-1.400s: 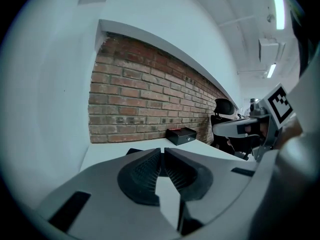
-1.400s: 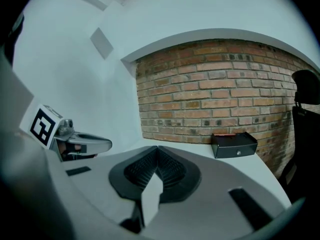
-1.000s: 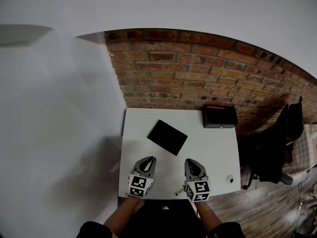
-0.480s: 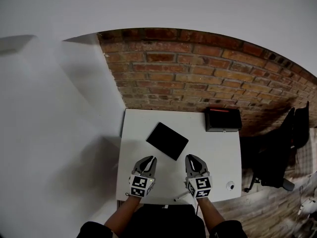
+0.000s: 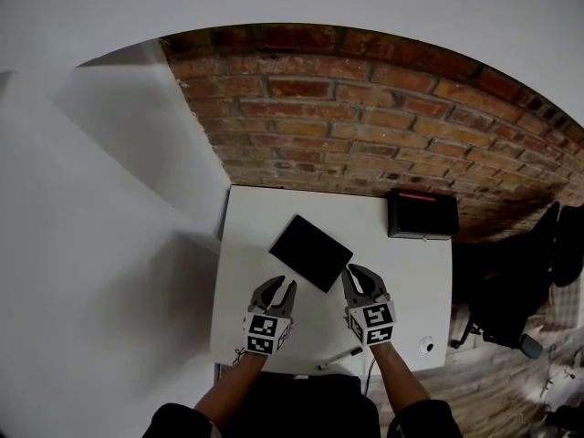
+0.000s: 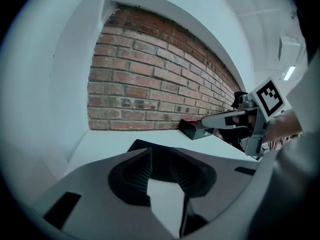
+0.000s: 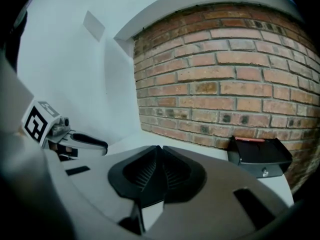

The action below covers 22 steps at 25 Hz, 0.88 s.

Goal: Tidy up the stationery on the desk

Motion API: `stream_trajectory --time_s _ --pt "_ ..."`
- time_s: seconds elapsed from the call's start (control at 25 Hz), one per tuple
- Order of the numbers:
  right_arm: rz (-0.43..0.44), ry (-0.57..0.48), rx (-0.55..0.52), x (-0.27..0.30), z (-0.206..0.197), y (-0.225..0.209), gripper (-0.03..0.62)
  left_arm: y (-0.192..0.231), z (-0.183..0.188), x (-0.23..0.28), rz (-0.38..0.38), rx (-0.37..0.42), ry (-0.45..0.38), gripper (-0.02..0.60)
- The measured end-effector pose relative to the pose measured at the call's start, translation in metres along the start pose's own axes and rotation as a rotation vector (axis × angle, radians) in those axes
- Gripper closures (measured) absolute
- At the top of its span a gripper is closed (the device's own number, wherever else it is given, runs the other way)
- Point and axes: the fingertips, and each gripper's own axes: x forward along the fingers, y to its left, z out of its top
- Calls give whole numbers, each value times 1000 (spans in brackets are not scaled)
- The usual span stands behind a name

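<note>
A black flat notebook (image 5: 310, 252) lies tilted in the middle of the white desk (image 5: 411, 281). A pen (image 5: 339, 359) lies at the desk's front edge, behind and between my two grippers. My left gripper (image 5: 281, 286) hovers just short of the notebook's near corner, its jaws slightly apart and empty; the left gripper view shows the notebook's dark edge (image 6: 150, 145) past its fingers. My right gripper (image 5: 359, 274) is beside the notebook's right corner, and in the right gripper view its fingertips (image 7: 159, 148) meet with nothing between them.
A black box with a red strip (image 5: 422, 215) stands at the desk's back right against the brick wall; the same box (image 7: 260, 156) shows ahead of my right gripper. A small round object (image 5: 425, 344) sits at the front right corner. A dark chair (image 5: 511, 290) stands right of the desk.
Both grippers have moved forward from the desk's front edge to the notebook's near side. The pen now lies behind them. The head view has shifted.
</note>
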Motion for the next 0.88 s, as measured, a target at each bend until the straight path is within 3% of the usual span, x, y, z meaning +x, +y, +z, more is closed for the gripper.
stream_trajectory --time_s 0.4,0.6,0.88 --pt "75 128 -80 53 -20 -14 472 0 -36 31 69 -103 106 408" --pt "123 198 -99 77 -38 -21 412 -4 -51 46 117 -189 134 357" --pt "183 353 -52 99 -79 -39 391 -21 -71 69 101 -279 193 351"
